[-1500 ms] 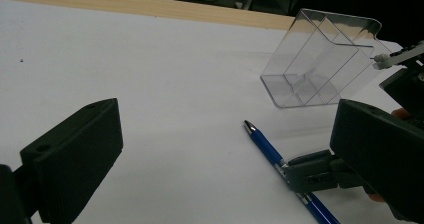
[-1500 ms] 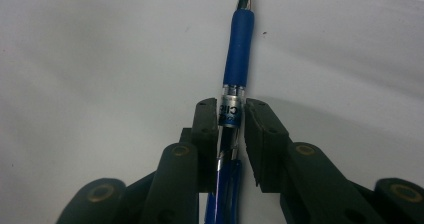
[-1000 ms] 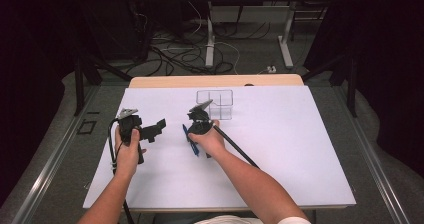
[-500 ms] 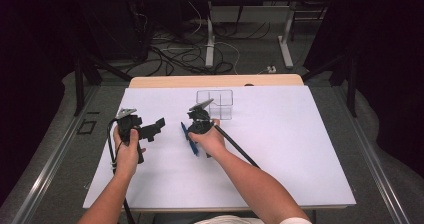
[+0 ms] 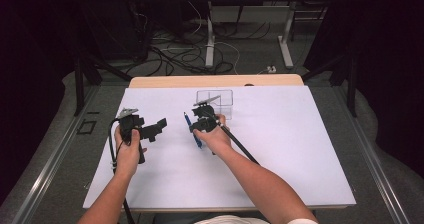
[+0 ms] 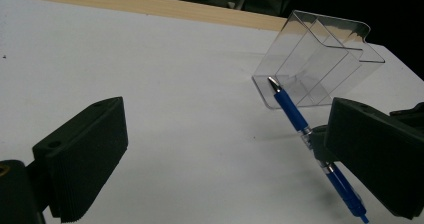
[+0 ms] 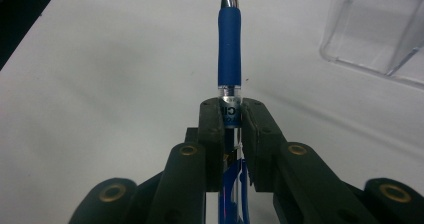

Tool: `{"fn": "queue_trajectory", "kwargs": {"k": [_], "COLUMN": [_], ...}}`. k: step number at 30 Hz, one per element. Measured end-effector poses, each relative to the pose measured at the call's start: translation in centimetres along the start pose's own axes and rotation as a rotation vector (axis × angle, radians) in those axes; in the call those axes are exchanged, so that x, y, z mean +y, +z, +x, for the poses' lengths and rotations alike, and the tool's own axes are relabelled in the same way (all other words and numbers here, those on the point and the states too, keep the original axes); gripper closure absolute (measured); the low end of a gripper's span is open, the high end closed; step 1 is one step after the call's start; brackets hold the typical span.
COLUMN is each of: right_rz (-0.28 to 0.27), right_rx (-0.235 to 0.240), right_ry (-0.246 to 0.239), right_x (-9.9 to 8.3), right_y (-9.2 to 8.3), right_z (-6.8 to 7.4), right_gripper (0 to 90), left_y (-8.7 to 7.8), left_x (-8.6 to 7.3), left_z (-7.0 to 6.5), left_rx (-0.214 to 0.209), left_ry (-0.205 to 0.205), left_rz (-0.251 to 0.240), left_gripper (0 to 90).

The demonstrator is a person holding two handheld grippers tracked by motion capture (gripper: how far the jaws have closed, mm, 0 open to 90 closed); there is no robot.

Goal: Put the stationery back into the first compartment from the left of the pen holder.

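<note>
Centrally, the right gripper point(image 7: 231, 115) is clamped on one blue pen point(image 7: 229, 59): in the right gripper view its two black jaws press the clear barrel from either side, with the blue rubber grip and the silver tip standing out beyond them and the blue rear end running back between the jaw arms. From the left gripper view the same pen point(image 6: 290, 109) hangs tilted above the sheet, tip raised toward the one clear plastic organiser point(image 6: 320, 64), and its shadow lies on the paper beneath it; the tip stands in front of the organiser's near wall, though contact cannot be judged. From above, the right gripper point(image 5: 202, 121) sits in the person's right hand point(image 5: 215, 139), with the pen point(image 5: 192, 130) slanting beside it and a black cable point(image 5: 240, 146) trailing back along the forearm. One left gripper point(image 5: 150, 130), held in the left hand point(image 5: 127, 151), lies well apart to the left; its two ribbed pads point(image 6: 85, 154) stand wide with only bare paper between them. Counted: two grippers, one pen, one organiser with inner dividers. Beneath everything, one white sheet point(image 5: 280, 149) covers the wooden table point(image 5: 215, 80), whose far edge shows as a pale strip. Beyond the table, loose cables point(image 5: 170, 54) and metal desk legs point(image 5: 287, 39) occupy the dark floor. Between pen tip and organiser no object intervenes.
</note>
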State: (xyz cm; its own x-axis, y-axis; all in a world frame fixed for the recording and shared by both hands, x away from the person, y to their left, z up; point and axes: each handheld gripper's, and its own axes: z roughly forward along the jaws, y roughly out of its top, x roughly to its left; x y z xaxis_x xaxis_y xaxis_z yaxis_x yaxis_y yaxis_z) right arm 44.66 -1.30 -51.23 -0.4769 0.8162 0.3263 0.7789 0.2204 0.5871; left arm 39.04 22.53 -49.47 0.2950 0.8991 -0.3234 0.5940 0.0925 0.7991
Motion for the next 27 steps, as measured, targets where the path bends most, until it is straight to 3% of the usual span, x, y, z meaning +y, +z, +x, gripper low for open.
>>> {"fn": "queue_trajectory", "kwargs": {"k": [10,15,19,27], "right_rz": [-0.111,-0.168,-0.205,-0.262], "right_rx": [-0.029,-0.052,-0.054,-0.075], "right_ry": [-0.081,-0.111,-0.128,-0.149], "right_x": [0.0,0.1,0.3,1.1], "right_y": [-2.2,-3.2,-3.7,-5.0], "right_z": [0.2,0.3,0.2,-0.2], "right_gripper": [79.8,79.8,79.8,79.8], "left_y": [-0.2,-0.2,-0.2,-0.2], "left_x": [0.2,0.2,0.1,0.0], "left_z": [-0.2,-0.4,-0.6,-0.7], "left_rx": [-0.021,-0.037,-0.048,-0.050], "left_ry": [-0.036,-0.021,0.016,0.025], "left_rz": [-0.021,-0.024,-0.020,-0.022], "left_gripper": [3.7,3.6,3.6,4.1]}}
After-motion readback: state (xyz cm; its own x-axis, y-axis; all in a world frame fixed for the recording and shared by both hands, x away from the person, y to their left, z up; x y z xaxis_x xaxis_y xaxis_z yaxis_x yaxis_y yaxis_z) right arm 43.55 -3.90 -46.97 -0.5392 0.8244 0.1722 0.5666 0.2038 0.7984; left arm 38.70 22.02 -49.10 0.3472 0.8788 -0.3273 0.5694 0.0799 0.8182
